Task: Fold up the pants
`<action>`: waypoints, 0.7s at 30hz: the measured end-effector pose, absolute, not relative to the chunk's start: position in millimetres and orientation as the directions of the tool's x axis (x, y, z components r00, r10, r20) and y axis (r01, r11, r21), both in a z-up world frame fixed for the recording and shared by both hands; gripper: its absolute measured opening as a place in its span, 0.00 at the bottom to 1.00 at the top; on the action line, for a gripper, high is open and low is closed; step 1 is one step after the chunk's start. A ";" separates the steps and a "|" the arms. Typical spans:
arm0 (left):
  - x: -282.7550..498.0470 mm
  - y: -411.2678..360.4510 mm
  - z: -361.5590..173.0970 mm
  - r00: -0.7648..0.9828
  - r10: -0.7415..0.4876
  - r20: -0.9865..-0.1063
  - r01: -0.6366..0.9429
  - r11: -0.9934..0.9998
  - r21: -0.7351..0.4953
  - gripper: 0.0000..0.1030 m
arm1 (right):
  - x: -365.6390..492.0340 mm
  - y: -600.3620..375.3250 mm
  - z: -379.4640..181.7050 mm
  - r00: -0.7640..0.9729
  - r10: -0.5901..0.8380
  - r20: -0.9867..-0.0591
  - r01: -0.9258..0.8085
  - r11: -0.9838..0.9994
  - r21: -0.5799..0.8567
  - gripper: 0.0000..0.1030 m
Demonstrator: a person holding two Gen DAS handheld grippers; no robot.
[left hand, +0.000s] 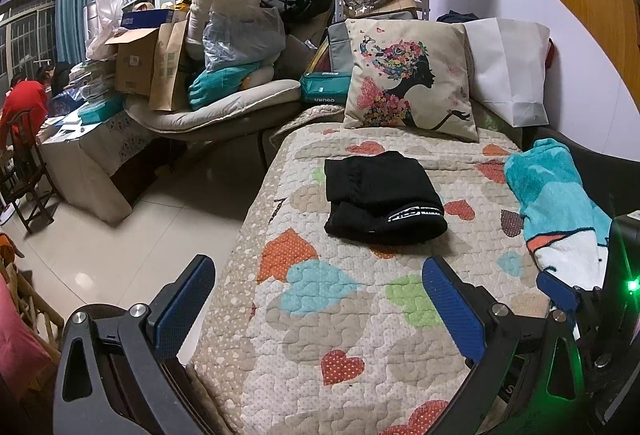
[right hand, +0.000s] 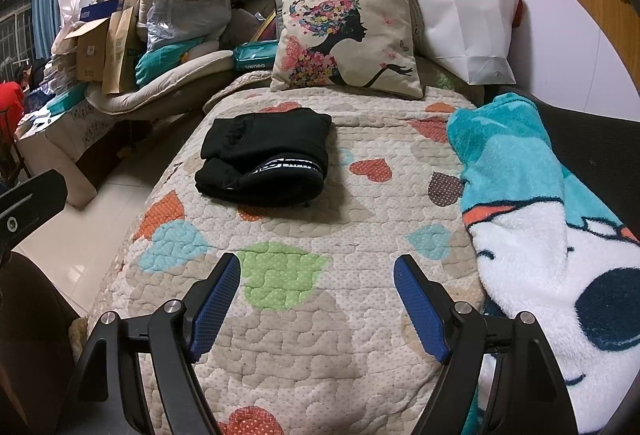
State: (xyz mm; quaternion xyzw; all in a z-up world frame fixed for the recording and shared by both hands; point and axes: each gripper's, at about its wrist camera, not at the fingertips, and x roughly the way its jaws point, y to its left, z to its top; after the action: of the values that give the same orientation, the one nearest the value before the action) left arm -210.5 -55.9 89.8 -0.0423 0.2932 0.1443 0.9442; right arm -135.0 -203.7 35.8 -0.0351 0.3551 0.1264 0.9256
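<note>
Black pants (left hand: 382, 197) lie folded into a compact bundle on the heart-patterned quilt (left hand: 340, 315), white waistband lettering facing me. They also show in the right wrist view (right hand: 266, 155). My left gripper (left hand: 320, 271) is open and empty, held above the quilt's near part, well short of the pants. My right gripper (right hand: 318, 271) is open and empty too, above the quilt (right hand: 320, 335) and short of the pants. Part of the right gripper (left hand: 560, 295) shows at the right edge of the left wrist view.
A printed cushion (left hand: 412, 79) and a white paper bag (left hand: 508, 67) stand behind the pants. A teal cartoon blanket (right hand: 540, 215) lies along the quilt's right side. Boxes and bags (left hand: 192, 35) pile up at the left, beyond a tiled floor (left hand: 140, 227). A person in red (left hand: 22, 107) sits far left.
</note>
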 end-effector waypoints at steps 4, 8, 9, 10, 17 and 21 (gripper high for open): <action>-210.4 -55.4 88.6 0.786 0.246 -0.567 -0.296 0.955 0.003 1.00 | -135.6 -202.8 35.7 0.716 0.207 -0.667 -0.258 0.966 0.022 0.81; -210.3 -56.2 88.6 0.786 0.247 -0.567 -0.297 0.955 0.005 1.00 | -135.5 -202.6 35.8 0.716 0.207 -0.667 -0.259 0.966 0.022 0.81; -210.4 -56.5 88.4 0.786 0.247 -0.567 -0.297 0.955 0.005 1.00 | -135.0 -204.2 35.7 0.716 0.206 -0.667 -0.259 0.966 0.021 0.81; -210.3 -56.6 88.8 0.786 0.248 -0.566 -0.298 0.955 0.005 1.00 | -134.4 -204.1 35.7 0.716 0.207 -0.667 -0.260 0.965 0.021 0.81; -211.5 -56.1 80.2 0.780 0.240 -0.578 -0.296 0.955 -0.002 1.00 | -134.3 -204.0 35.5 0.715 0.207 -0.667 -0.262 0.965 0.019 0.82; -212.6 -52.5 74.5 0.774 0.231 -0.589 -0.293 0.956 -0.009 1.00 | -134.1 -203.9 35.5 0.715 0.208 -0.667 -0.265 0.964 0.018 0.82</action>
State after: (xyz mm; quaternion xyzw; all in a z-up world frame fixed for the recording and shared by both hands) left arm -212.6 -52.5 74.5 -0.0502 0.3058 0.1392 0.9405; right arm -134.1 -203.9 35.5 -0.0396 0.3552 0.1279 0.9252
